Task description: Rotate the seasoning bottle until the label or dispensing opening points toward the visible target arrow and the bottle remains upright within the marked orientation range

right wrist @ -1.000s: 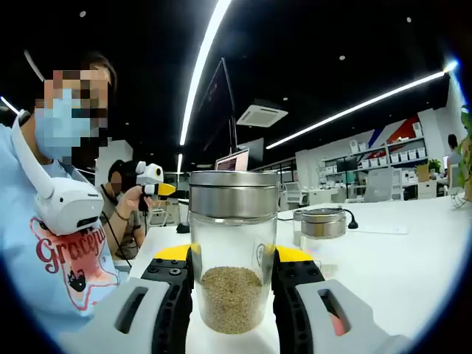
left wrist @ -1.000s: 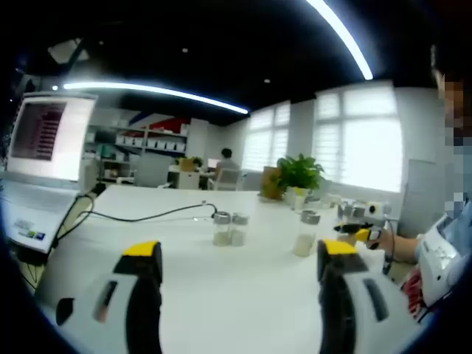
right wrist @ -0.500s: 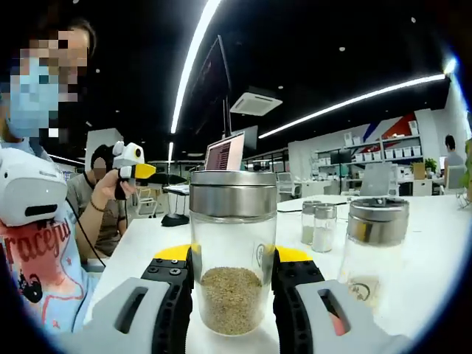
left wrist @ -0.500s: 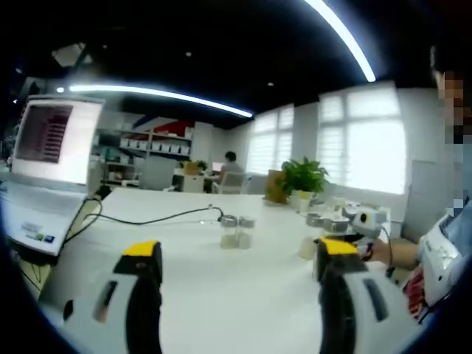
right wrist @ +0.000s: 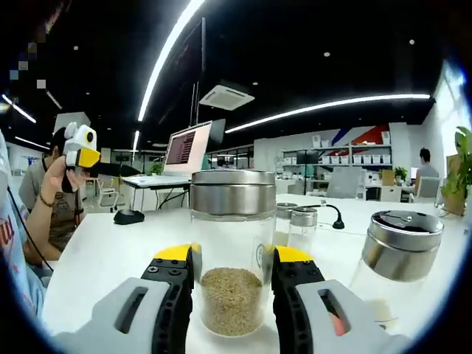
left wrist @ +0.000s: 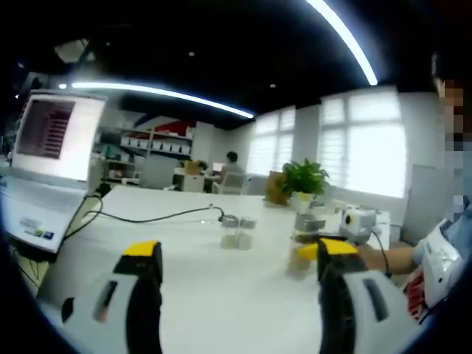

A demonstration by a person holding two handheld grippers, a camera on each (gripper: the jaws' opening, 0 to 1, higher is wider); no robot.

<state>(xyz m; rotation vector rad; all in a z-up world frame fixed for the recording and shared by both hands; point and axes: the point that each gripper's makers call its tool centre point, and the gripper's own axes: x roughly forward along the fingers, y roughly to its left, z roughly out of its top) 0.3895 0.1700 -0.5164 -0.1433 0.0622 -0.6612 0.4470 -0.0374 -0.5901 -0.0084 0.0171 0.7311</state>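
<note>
The right tool (right wrist: 231, 269) is clamped on the seasoning bottle (right wrist: 232, 251), upright on the white counter (right wrist: 96, 254) (brown grains inside); a second jar (right wrist: 394, 254) stands near its right. The left tool (left wrist: 240, 254) hangs spread apart, holding nothing, over the counter

A clear seasoning bottle (right wrist: 232, 254) with a silver lid and tan grains stands on a white table (right wrist: 110, 251).

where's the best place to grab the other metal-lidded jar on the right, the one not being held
Grip the spare jar on its glass wall just under the steel lid, jaws level from the side: it stands upright, and the wall is straight there. The right gripper is shut on the seasoning bottle.
</note>
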